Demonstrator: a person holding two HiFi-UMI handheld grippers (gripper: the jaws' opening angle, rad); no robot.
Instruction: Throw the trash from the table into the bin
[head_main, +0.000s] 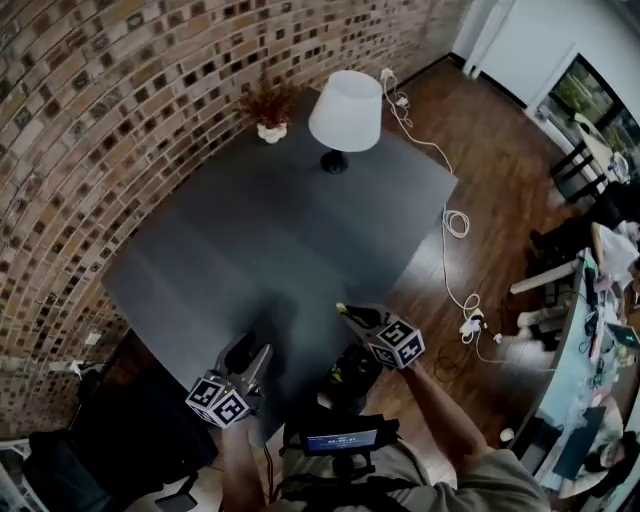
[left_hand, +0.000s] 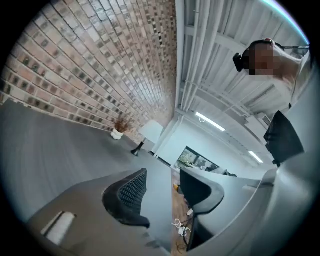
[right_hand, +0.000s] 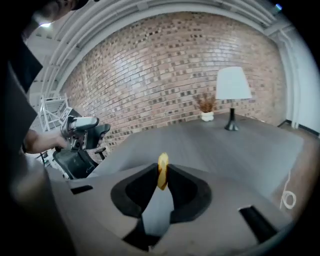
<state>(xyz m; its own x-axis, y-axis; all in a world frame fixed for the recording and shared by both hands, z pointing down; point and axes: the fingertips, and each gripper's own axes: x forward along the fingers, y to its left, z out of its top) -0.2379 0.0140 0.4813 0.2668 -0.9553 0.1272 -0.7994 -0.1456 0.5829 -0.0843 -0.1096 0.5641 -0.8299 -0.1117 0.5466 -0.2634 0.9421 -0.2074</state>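
My right gripper hangs over the near edge of the dark grey table, shut on a thin yellow scrap of trash that pokes up between the pads. In the right gripper view the jaws pinch the scrap upright. My left gripper is at the table's near left corner, open, with nothing between its fingers. A black bin-like shape stands on the floor at lower left, partly hidden. In the right gripper view it sits under the left gripper.
A white lamp and a small potted dry plant stand at the table's far end by the brick wall. A white cable trails over the wooden floor to the right. Another dark object lies below the right gripper.
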